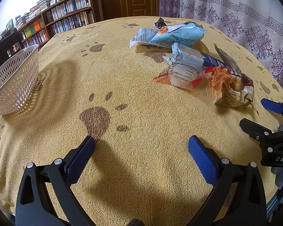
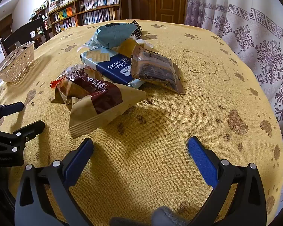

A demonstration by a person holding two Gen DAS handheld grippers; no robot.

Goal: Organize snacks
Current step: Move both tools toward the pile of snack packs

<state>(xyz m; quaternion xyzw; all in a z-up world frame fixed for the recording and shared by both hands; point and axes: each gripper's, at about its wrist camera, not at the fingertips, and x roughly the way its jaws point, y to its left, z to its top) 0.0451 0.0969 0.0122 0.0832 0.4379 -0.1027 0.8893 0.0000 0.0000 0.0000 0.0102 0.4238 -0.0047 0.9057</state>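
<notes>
Several snack packs lie in a loose pile on the yellow paw-print cloth. A brown-and-tan pack (image 2: 96, 101) lies nearest my right gripper (image 2: 140, 143), which is open and empty just short of it. Behind it sit a navy sea-salt cracker pack (image 2: 113, 68), a clear pack of dark snacks (image 2: 154, 71) and a pale blue bag (image 2: 113, 34). The left wrist view has the blue bag (image 1: 169, 34) and a red-edged white pack (image 1: 181, 75) at the upper right. My left gripper (image 1: 141, 141) is open over bare cloth. The white basket (image 1: 15, 82) stands at far left.
The right gripper (image 1: 262, 113) shows at the left view's right edge; the left gripper (image 2: 28, 114) shows at the right view's left edge. A bookshelf (image 2: 88, 13), a wooden door (image 2: 160, 0) and patterned curtains (image 2: 245, 28) lie beyond the table. A dark chair (image 2: 22, 35) stands behind the basket (image 2: 17, 64).
</notes>
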